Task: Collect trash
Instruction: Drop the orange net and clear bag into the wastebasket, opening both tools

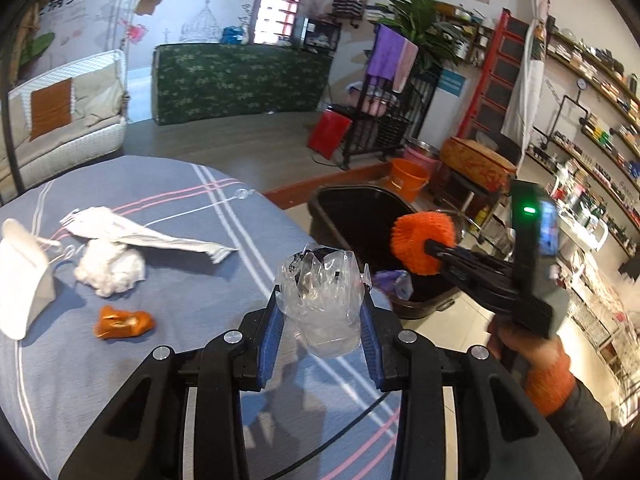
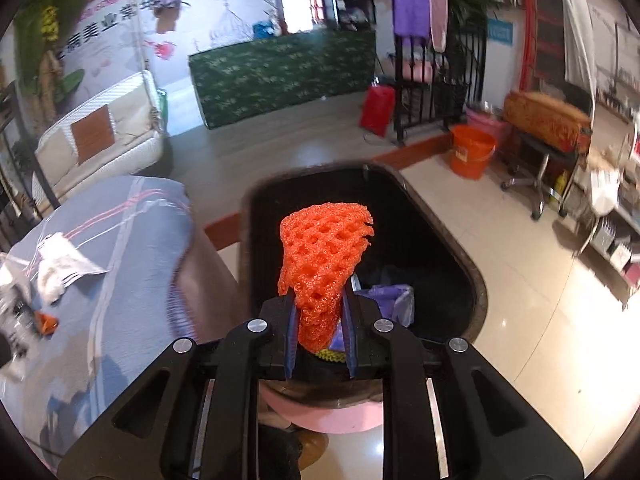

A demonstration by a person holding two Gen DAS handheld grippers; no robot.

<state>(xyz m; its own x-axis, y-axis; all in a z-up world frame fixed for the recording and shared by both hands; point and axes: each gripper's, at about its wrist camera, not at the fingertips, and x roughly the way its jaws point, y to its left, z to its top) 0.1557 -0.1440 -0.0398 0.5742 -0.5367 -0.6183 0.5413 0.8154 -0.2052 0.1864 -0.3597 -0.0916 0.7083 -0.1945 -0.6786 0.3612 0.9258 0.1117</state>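
The right hand-held gripper grasps the orange foam net above the black bin. The left hand-held gripper clamps a crumpled clear cup beside the bin, over the tabletop.

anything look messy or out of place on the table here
Yes: litter lies loose on the striped tablecloth: a crumpled white tissue wad, a torn white wrapper, a crushed orange wrapper and a white paper bag at the left edge.

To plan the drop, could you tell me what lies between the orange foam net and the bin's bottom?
Only air: right wrist view shows the orange foam net hanging over the black bin.
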